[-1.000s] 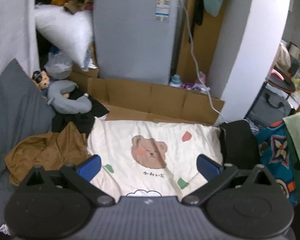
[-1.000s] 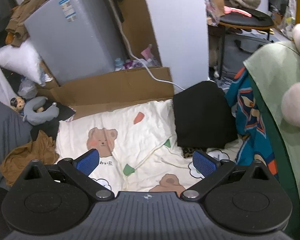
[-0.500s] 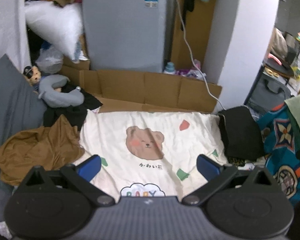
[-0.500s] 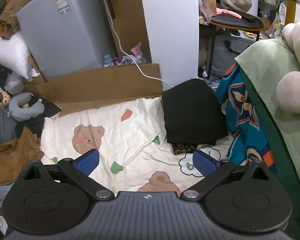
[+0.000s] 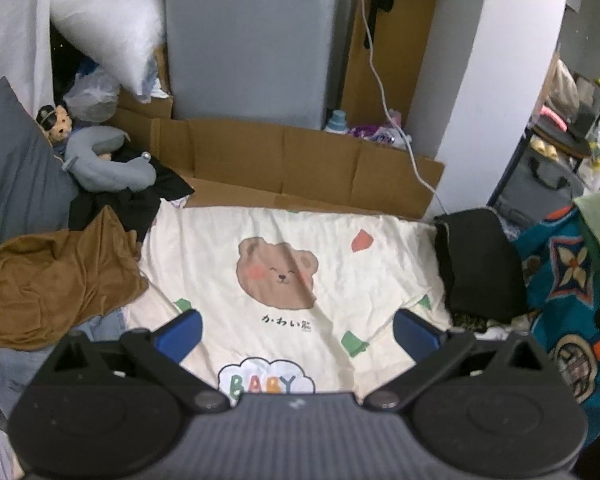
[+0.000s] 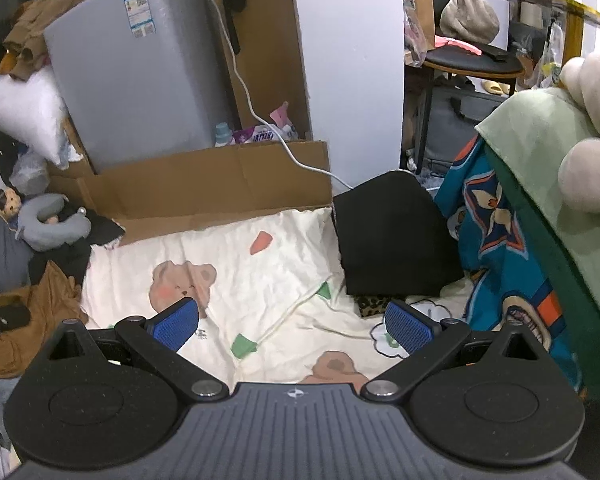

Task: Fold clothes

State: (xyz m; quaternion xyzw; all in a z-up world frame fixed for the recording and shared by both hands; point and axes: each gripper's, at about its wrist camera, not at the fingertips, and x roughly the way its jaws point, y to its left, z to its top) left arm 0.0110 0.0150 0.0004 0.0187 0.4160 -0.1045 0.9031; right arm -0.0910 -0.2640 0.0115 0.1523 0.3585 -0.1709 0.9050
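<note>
A brown crumpled garment (image 5: pixel 52 276) (image 6: pixel 40 312) lies at the left on a cream bear-print sheet (image 5: pixel 292 276) (image 6: pixel 260 280). A black folded garment (image 5: pixel 480 264) (image 6: pixel 392 240) rests at the sheet's right edge, over a leopard-print piece (image 6: pixel 370 304). More black cloth (image 5: pixel 132 196) is bunched at the far left. My left gripper (image 5: pixel 298 330) hangs open above the sheet's near part, holding nothing. My right gripper (image 6: pixel 292 322) is open too, above the sheet and just short of the black folded garment.
A grey appliance (image 5: pixel 248 40) and a flattened cardboard box (image 5: pixel 300 164) stand behind the sheet. A grey neck pillow (image 5: pixel 104 164) with a small doll, a white pillow (image 5: pixel 108 28), a teal patterned blanket (image 6: pixel 500 248) under green cloth, and a white cable (image 6: pixel 268 132) surround it.
Both grippers have drawn back and up from the sheet, so more of it shows, including the BABY cloud print. Both stayed open and empty.
</note>
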